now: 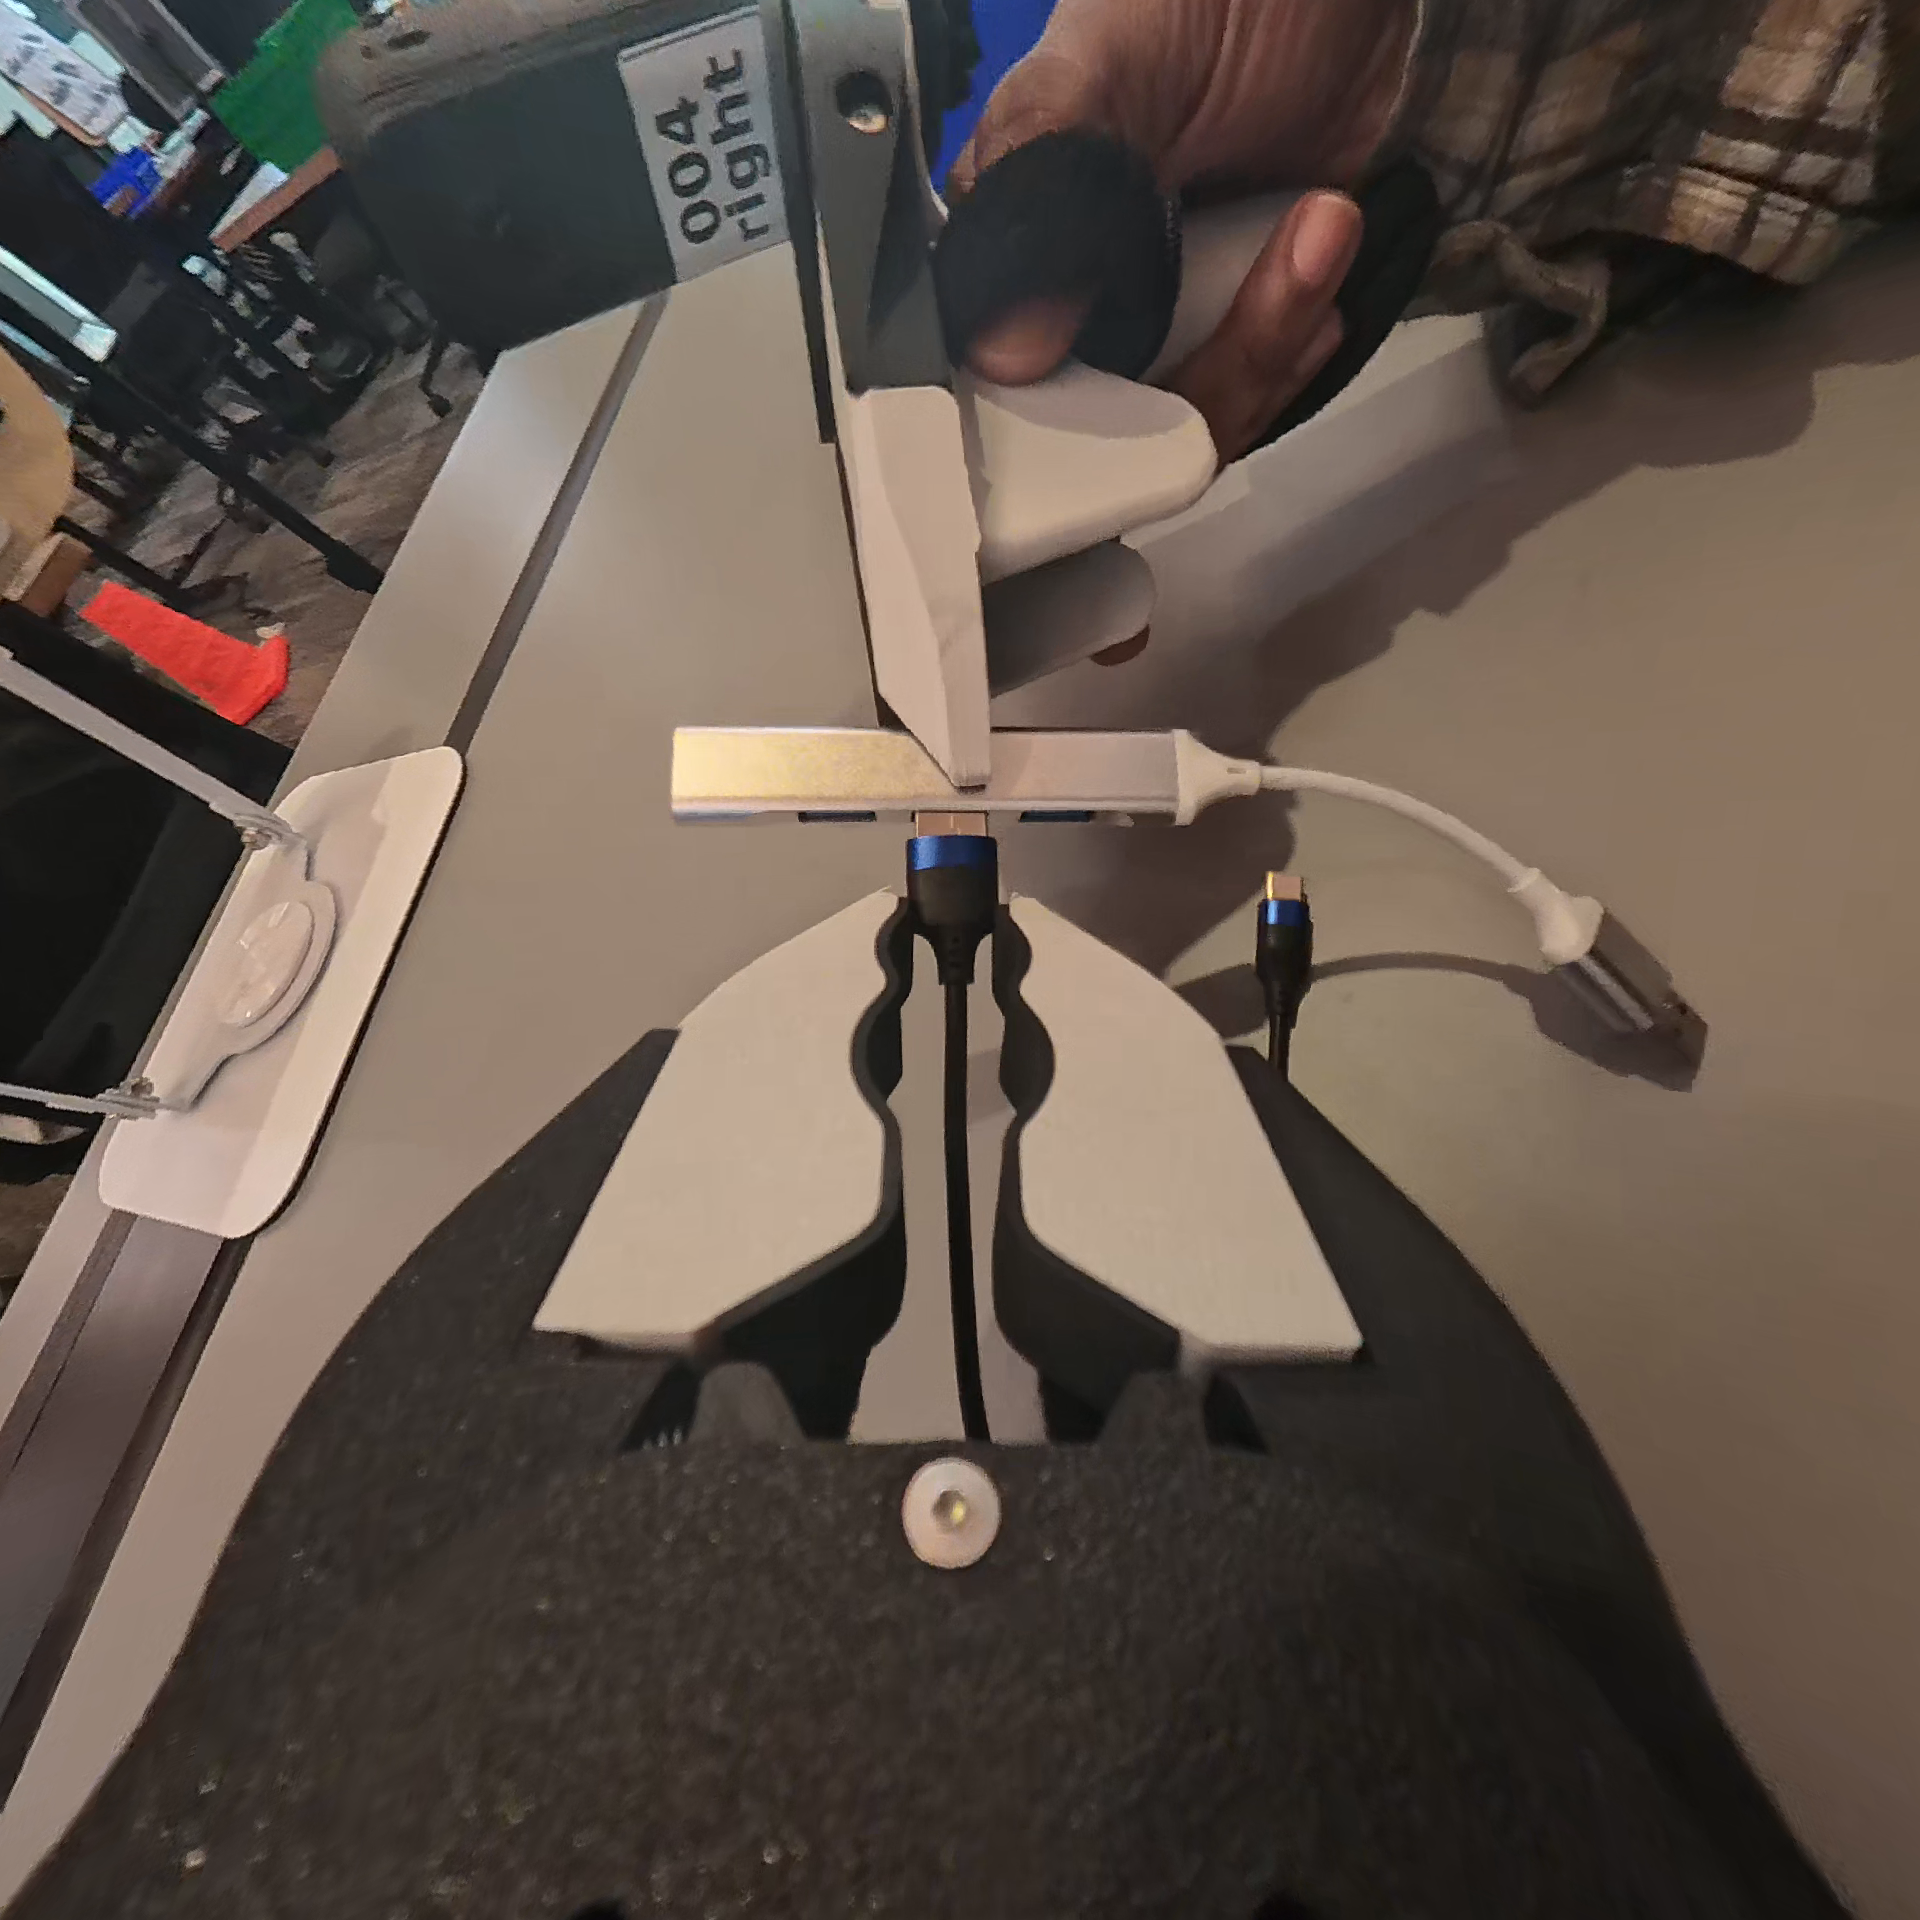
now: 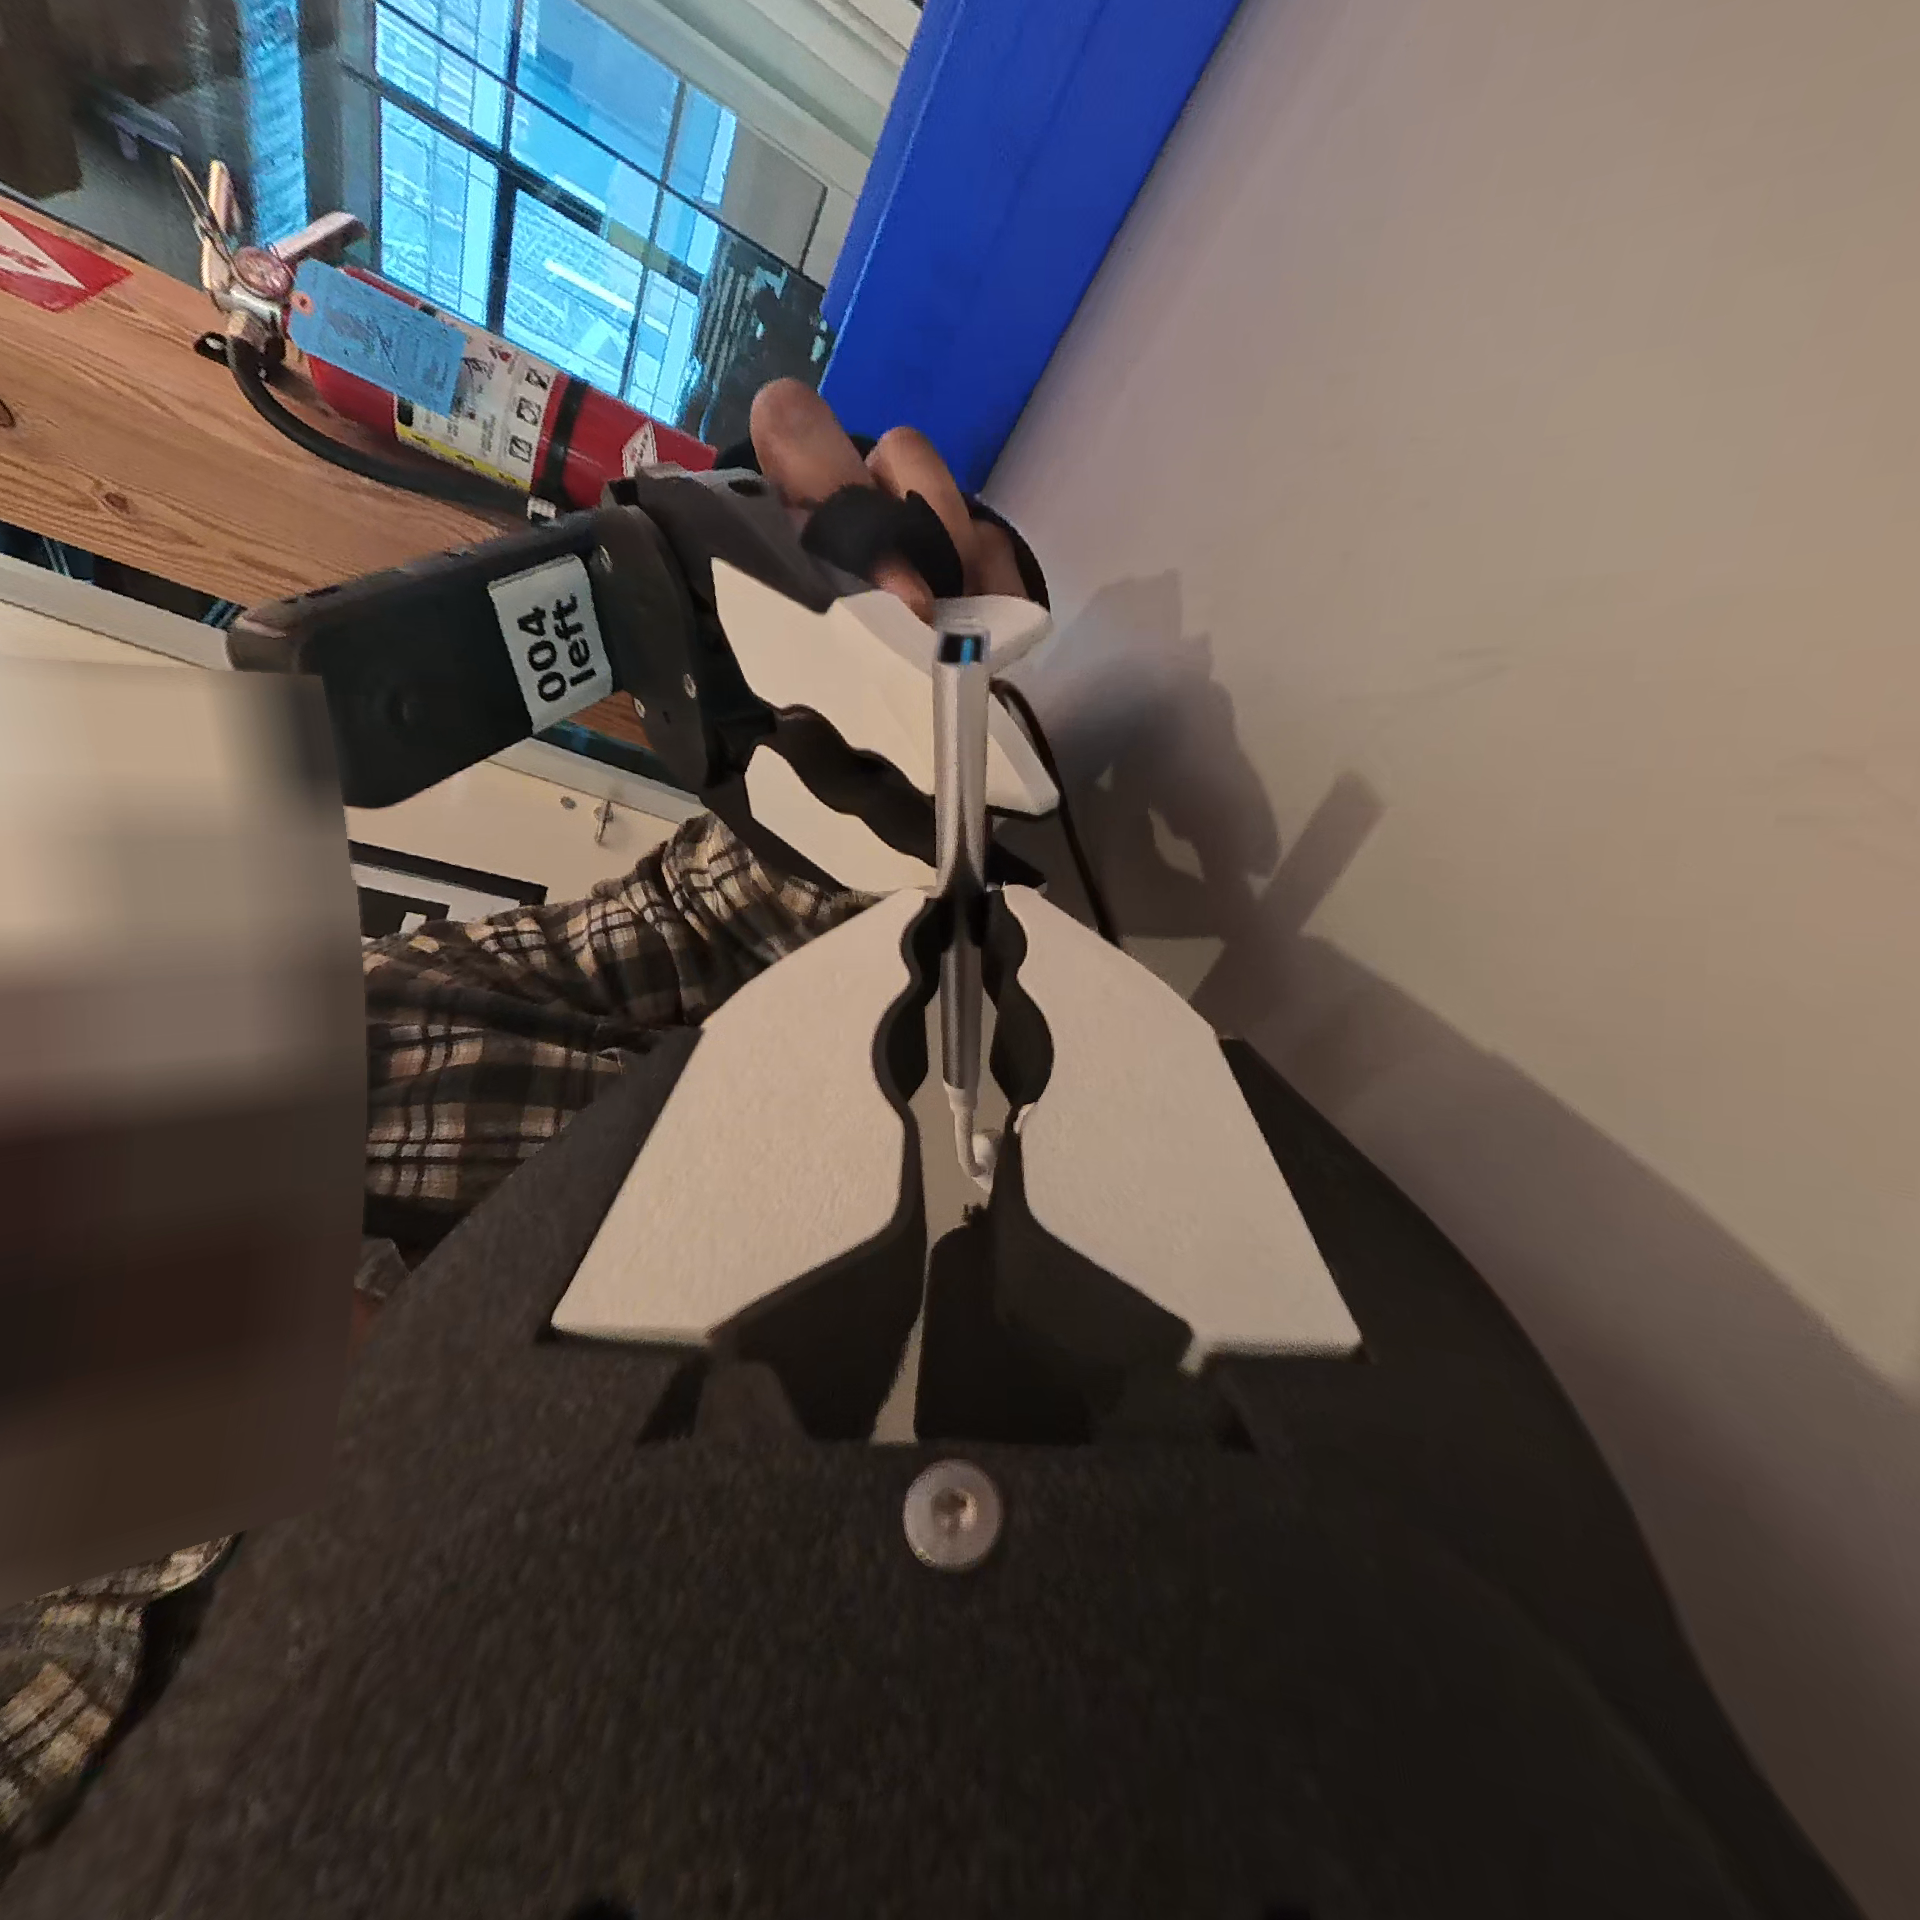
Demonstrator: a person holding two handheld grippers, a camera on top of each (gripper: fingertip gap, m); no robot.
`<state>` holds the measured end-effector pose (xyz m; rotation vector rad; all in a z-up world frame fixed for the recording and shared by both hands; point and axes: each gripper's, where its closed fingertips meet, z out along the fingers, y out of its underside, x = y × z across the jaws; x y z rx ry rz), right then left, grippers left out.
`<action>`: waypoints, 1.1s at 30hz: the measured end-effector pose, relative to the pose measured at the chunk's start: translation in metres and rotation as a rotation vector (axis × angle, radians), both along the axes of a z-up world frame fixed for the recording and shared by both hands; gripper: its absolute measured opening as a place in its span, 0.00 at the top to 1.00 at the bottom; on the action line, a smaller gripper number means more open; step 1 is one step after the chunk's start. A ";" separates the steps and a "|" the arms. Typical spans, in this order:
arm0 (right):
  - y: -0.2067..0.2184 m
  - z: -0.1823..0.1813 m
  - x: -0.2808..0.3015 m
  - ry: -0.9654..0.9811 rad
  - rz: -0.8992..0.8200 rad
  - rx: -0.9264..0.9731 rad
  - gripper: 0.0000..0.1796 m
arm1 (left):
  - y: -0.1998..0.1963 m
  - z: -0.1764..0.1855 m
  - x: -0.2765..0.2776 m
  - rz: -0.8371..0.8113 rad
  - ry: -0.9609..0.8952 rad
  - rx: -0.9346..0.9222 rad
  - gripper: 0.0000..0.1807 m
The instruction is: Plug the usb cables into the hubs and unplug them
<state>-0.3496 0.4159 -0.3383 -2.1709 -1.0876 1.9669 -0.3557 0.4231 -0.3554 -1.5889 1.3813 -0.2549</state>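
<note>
A silver USB hub [image 1: 790,774] lies across the grey table. My right gripper [image 1: 966,769] comes down from above and is shut on the hub's middle. In the right wrist view the hub [image 2: 958,748] shows end-on between that gripper's [image 2: 966,896] closed fingers. A black cable's blue-ringed plug [image 1: 951,883] sits in a port on the hub's near side. My left gripper [image 1: 953,902] is shut on this plug. The cable's other blue-ringed end [image 1: 1283,925] lies loose to the right. The hub's white pigtail [image 1: 1403,805] ends in a silver plug [image 1: 1621,997].
A white mount plate [image 1: 281,987] sits at the table's [image 1: 1507,1403] left edge. A hand [image 1: 1247,208] in a plaid sleeve holds the right gripper. A red fire extinguisher [image 2: 499,416] and a blue panel [image 2: 987,208] are beyond the table.
</note>
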 end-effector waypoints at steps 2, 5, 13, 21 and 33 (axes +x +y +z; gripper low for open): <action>-0.003 -0.003 -0.001 -0.011 0.020 -0.003 0.96 | -0.002 -0.002 -0.001 -0.024 0.009 -0.013 0.93; -0.007 -0.002 -0.003 -0.004 0.048 -0.009 0.96 | -0.005 0.000 -0.002 -0.049 0.010 -0.011 0.93; -0.021 -0.013 -0.015 -0.038 0.099 -0.015 0.96 | -0.005 -0.004 -0.008 -0.065 0.132 0.038 0.92; -0.024 -0.012 -0.019 -0.018 0.111 -0.051 0.96 | -0.010 -0.004 -0.019 -0.059 0.184 -0.007 0.91; -0.030 0.008 -0.008 0.092 0.173 -0.090 0.96 | -0.022 0.011 -0.015 -0.130 -0.005 -0.038 0.98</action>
